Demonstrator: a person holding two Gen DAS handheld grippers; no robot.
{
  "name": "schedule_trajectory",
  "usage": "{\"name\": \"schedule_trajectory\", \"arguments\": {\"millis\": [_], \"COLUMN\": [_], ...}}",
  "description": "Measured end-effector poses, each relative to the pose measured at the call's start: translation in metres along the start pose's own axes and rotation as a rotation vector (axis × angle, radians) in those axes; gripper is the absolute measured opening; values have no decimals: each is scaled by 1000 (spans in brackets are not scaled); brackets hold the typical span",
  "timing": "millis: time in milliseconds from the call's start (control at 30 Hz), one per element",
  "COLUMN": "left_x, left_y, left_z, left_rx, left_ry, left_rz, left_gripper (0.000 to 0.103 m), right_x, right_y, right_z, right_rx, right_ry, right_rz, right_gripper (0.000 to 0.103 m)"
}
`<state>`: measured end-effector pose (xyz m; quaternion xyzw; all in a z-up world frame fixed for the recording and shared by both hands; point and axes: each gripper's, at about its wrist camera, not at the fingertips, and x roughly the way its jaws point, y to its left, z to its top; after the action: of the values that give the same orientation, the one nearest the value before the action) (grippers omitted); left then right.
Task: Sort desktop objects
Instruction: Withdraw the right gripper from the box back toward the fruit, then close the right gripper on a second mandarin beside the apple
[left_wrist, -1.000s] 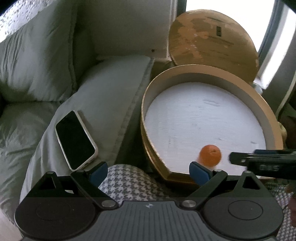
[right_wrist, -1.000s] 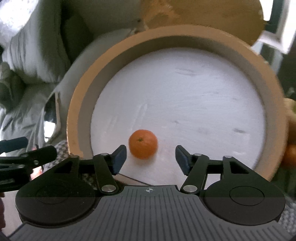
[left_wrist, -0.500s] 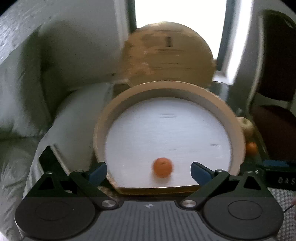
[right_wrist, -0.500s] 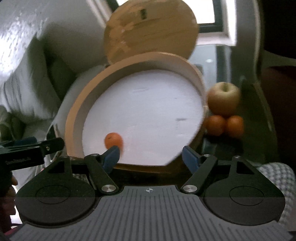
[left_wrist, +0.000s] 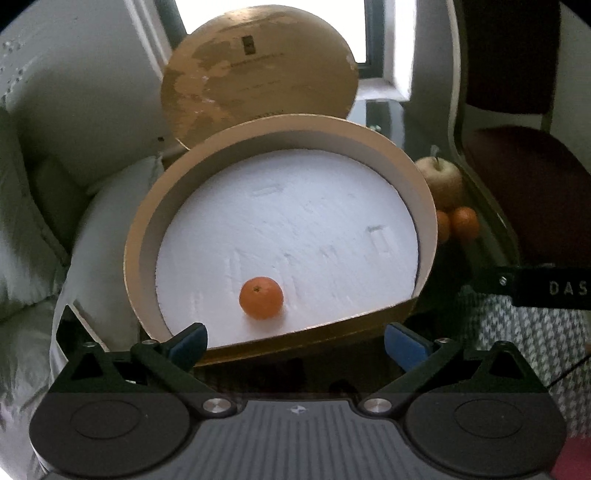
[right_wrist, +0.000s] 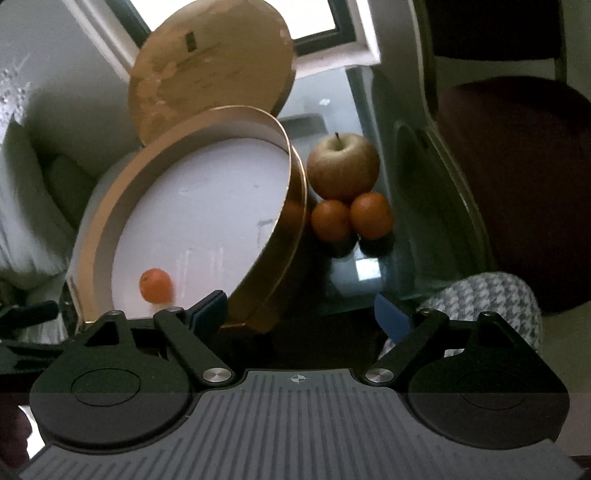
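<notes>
- Left claw (left_wrist: 296, 341) gapes wide, holding nothing; a mandarin (left_wrist: 261, 297) lies just ahead in the round box (left_wrist: 144, 236).
- Right claw (right_wrist: 300, 313) is opening, nothing between its jaws; an apple (right_wrist: 342, 166) and two mandarins (right_wrist: 351, 219) sit ahead on the glass bench (right_wrist: 354, 280), half hidden from the left view.

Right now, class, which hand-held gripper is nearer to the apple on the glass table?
Right. The right hand-held gripper, jaws opening and empty, faces the apple. The left hand-held gripper faces the round box, the apple beyond its rim.
</notes>
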<state>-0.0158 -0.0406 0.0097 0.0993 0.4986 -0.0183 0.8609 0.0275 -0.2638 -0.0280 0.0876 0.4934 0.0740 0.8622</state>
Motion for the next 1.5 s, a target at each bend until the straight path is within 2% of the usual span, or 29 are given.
{"name": "schedule_trajectory", "arguments": {"millis": [300,533,633,967,1067,1200,1367,1500], "left_x": [5,12,14,18,21,24,25,28], "left_y": [9,4,1,-4,-4,-6,-7,-5], "left_z": [0,-1,-1,-1,-2,-2,0,0], "left_rx": [-41,-16,-2,23,17,21,26,21], "left_ry": [16,40,49,66,79,95,104,113], "left_rz": [7,14,14,20,26,30,38,44], "left_gripper": [102,102,102,102,102,102,102,102], "right_x": [7,19,25,34,38,46,62,81], "right_y": [-7,-34,-40,-56,-68,-85,-104,-118], "right_z": [0,3,0,0,4,10,25,39], "right_rx": [34,161,189,200,226,279,374,454], "right_ry": [-31,-25,-4,-35,-63,-95,-114,-94], "right_rz": [3,5,14,-4,-4,13,59,79], "right_gripper": [89,73,69,68,63,49,49,52]}}
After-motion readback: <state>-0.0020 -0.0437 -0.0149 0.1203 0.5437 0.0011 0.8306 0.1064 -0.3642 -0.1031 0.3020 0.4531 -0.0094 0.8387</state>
